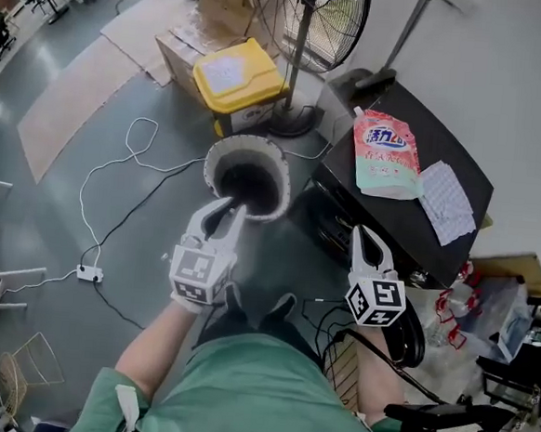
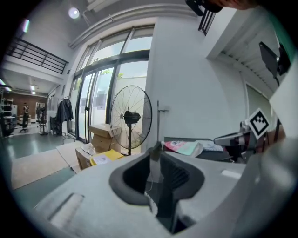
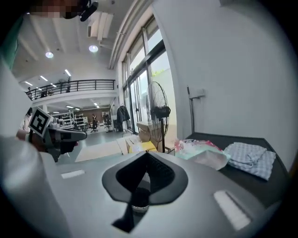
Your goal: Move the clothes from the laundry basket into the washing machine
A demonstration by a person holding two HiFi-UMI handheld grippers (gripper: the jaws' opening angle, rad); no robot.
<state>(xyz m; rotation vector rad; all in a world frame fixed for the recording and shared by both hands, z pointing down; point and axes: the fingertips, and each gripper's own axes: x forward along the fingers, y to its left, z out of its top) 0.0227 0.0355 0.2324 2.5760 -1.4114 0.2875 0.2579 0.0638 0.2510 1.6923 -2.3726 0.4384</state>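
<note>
A round white tub with a dark open mouth (image 1: 221,152) stands on the floor just beyond my left gripper (image 1: 229,205). Its jaws stand slightly apart with nothing between them, and the left gripper view shows a thin slit at the tips (image 2: 156,151). My right gripper (image 1: 362,232) hovers at the near edge of the black table (image 1: 461,160); its jaws are shut and empty, meeting at the tip (image 3: 145,155). Both point nearly level across the room. A dark wire basket (image 1: 336,360) shows low beside my right arm, mostly hidden. No garment is in either gripper.
A detergent bag (image 1: 384,154) and a checked cloth (image 1: 447,201) lie on the black table. A big standing fan (image 1: 303,36), a yellow-lidded box (image 1: 237,75) and cardboard boxes stand behind the tub. White cables and a power strip (image 1: 90,274) cross the floor at left.
</note>
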